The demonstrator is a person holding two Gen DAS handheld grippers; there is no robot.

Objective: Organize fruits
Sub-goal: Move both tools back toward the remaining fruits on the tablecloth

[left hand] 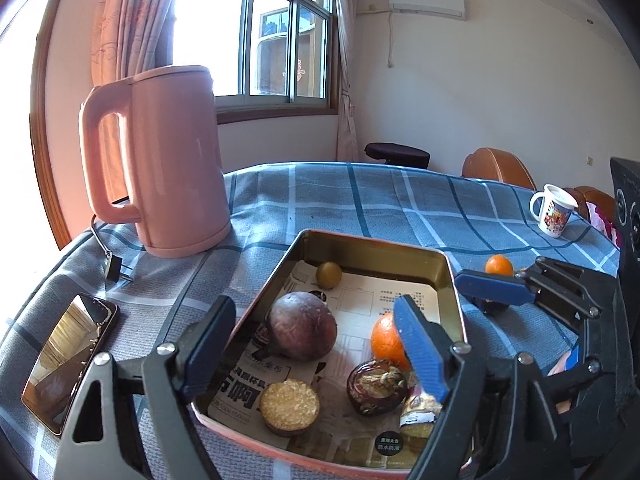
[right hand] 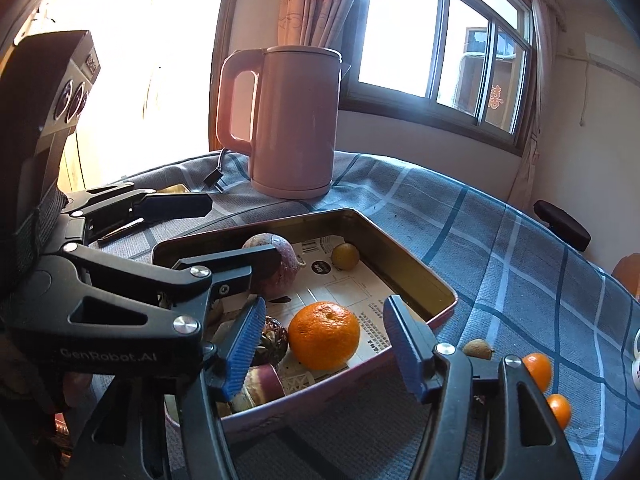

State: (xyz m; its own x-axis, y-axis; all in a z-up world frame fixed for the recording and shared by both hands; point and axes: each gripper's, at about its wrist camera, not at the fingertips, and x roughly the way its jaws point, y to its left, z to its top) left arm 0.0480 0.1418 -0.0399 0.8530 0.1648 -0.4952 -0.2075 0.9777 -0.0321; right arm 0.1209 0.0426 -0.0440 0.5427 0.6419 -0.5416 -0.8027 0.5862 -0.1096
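Fruit in the tin [right hand: 416, 280]: both grippers, right [right hand: 324, 350] and left [left hand: 316, 350], stand released. That orange [right hand: 324, 335] looks firm yet light (slippery peel); grip it across the middle.

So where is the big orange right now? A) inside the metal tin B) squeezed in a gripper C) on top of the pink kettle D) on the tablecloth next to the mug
A: the big orange lies on the paper lining inside the metal tin, and the right gripper's open fingers do not touch it.
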